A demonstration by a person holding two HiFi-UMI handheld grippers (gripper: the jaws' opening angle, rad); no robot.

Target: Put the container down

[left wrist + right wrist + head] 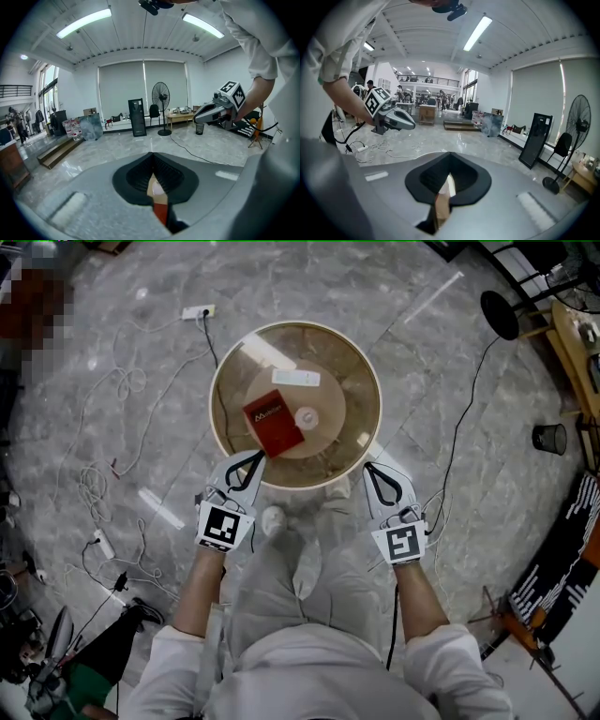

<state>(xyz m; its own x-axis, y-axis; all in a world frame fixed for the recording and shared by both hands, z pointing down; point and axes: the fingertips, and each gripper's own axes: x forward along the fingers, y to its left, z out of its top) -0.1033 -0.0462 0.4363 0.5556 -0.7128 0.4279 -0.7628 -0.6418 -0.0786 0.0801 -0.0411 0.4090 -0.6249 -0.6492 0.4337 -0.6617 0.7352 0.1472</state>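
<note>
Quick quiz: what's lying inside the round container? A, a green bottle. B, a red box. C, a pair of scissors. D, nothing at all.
B: the head view shows a red box lying inside the round container, next to a small white disc.

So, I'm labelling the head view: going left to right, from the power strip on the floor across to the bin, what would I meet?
power strip → red box → white disc → right hand-held gripper → fan base → bin
</note>
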